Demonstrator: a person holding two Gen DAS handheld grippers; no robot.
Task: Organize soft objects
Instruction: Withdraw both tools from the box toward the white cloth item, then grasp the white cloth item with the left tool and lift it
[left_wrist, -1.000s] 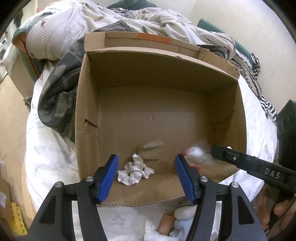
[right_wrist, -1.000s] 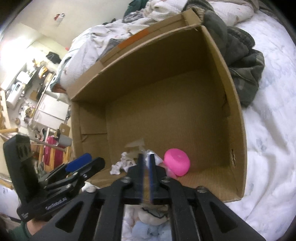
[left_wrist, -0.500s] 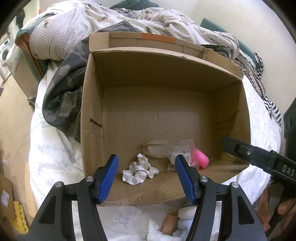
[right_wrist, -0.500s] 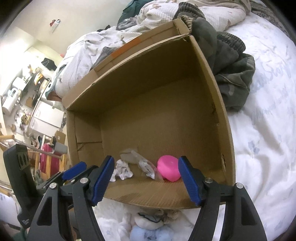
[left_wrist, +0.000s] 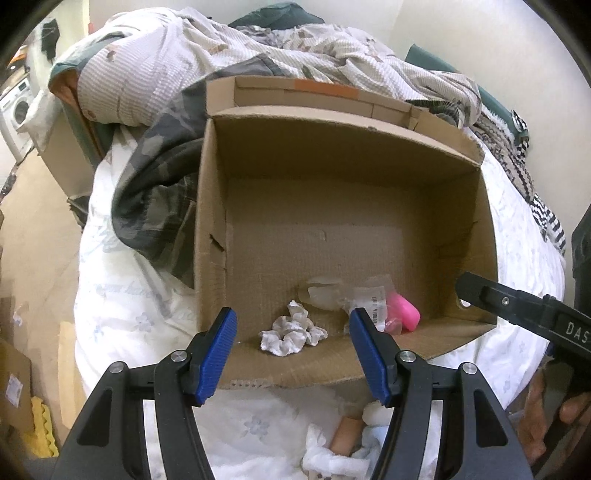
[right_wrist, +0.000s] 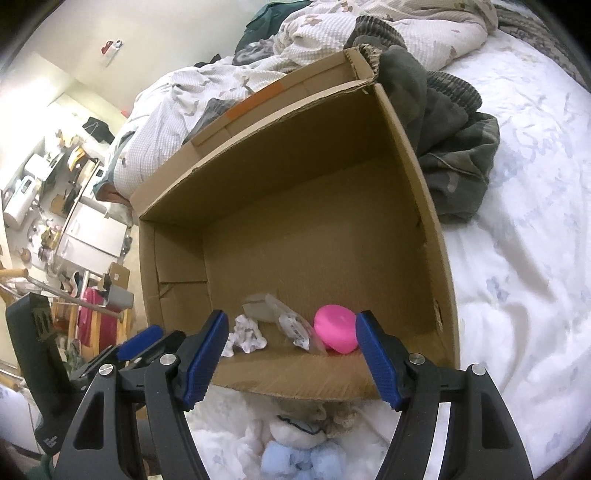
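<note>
Pink ball (right_wrist: 336, 328) now in box (right_wrist: 424, 236); my right tool (right_wrist: 291, 354) wide open, empty; left tool (left_wrist: 293, 350) likewise; more toys (right_wrist: 299, 454) await on bed (right_wrist: 517, 258).

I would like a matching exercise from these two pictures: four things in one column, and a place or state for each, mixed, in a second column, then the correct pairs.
Things:
1. pink ball
2. crumpled white tissue
3. camouflage garment
4. right gripper

Places or states:
A. on the bed, against the outside of the cardboard box
B. open, holding nothing
C. inside the box, near the front wall, beside a clear plastic bag
D. inside the box, white and wrinkled

Pairs: 1-C, 2-D, 3-A, 4-B
</note>
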